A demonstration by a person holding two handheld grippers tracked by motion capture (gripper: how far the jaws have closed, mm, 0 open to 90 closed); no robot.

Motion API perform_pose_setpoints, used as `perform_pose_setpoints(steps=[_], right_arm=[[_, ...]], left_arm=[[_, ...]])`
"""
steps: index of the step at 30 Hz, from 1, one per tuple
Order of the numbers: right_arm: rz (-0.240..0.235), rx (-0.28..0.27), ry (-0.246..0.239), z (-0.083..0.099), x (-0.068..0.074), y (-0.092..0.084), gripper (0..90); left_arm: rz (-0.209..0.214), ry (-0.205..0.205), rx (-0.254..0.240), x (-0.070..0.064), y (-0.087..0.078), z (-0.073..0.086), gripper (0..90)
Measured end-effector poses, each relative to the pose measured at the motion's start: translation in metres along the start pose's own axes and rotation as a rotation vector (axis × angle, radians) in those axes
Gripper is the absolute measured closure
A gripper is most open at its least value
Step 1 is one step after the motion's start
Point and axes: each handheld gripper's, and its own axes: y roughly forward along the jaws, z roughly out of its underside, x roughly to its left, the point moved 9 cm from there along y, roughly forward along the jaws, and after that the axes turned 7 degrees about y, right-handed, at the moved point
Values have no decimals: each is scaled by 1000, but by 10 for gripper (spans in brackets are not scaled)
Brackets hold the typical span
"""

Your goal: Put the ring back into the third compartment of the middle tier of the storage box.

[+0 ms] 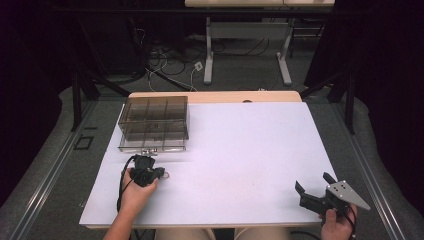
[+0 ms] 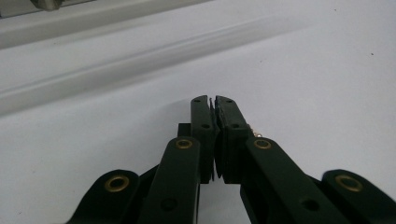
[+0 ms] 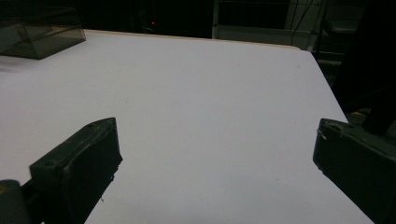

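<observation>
White table [image 1: 240, 150] | left gripper [image 2: 215, 105] fingers closed | right gripper [image 1: 314, 187] fingers apart

Lab or recording studio setup: white tabletop [image 1: 240, 150] under black curtains [image 1: 385, 75], loose cables [image 1: 165, 62] on grey floor, metal-legged bench [image 1: 250, 45] behind.

A white-topped bench [image 1: 240, 150] stands on grey floor [image 1: 60, 170]. Beyond it, a second table's white legs [image 1: 208, 50] rise among tangled cables [image 1: 165, 62]; dark surroundings either side.
</observation>
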Motion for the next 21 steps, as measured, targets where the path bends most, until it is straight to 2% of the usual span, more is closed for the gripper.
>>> perform_pose_setpoints(steps=[12, 21], right_arm=[[0, -1, 0, 0, 0, 0, 3], [2, -3, 0, 0, 0, 0, 4]], left_arm=[[4, -1, 0, -1, -3, -1, 874], [1, 16, -9, -3, -8, -6, 877]])
